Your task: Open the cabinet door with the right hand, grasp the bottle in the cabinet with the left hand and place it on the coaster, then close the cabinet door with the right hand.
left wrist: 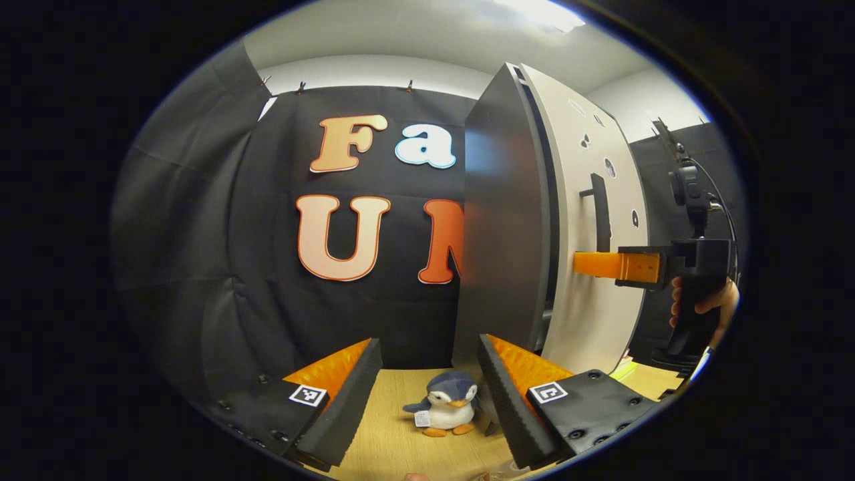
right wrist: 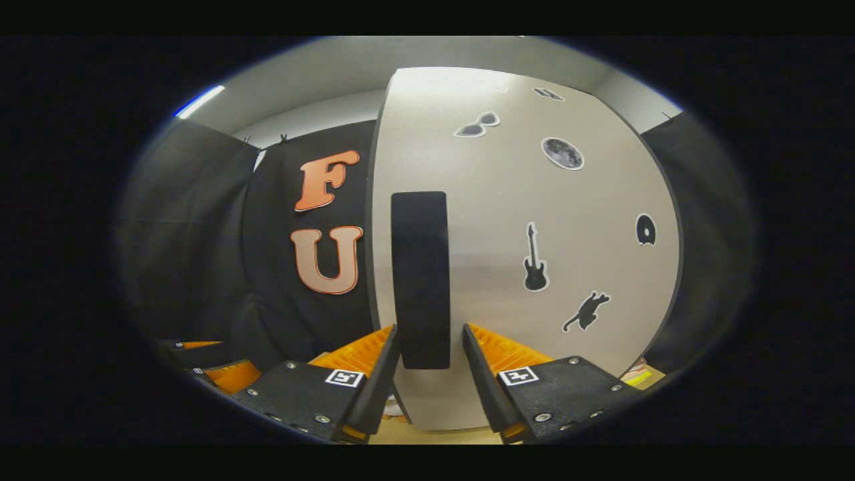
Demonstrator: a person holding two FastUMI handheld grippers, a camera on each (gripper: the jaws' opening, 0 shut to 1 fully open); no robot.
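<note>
Handle between my right fingers, door barely ajar.

I see the tall black bar handle (right wrist: pixel 420 279) standing upright on the pale grey sticker-dotted cabinet door (right wrist: pixel 534 200), its lower end sitting in the gap of my right gripper (right wrist: pixel 431 351); the fingers are spread on either side of it and I cannot tell whether they touch it yet. From my left gripper (left wrist: pixel 431 364), fingers released and holding nothing, that door lies ahead and to the right, edge-on and slightly open. A small plush penguin (left wrist: pixel 446 403) sits on the light wooden table (left wrist: pixel 394 441) straight ahead. The bottle, I judge, is inside the cabinet, hidden.
</note>
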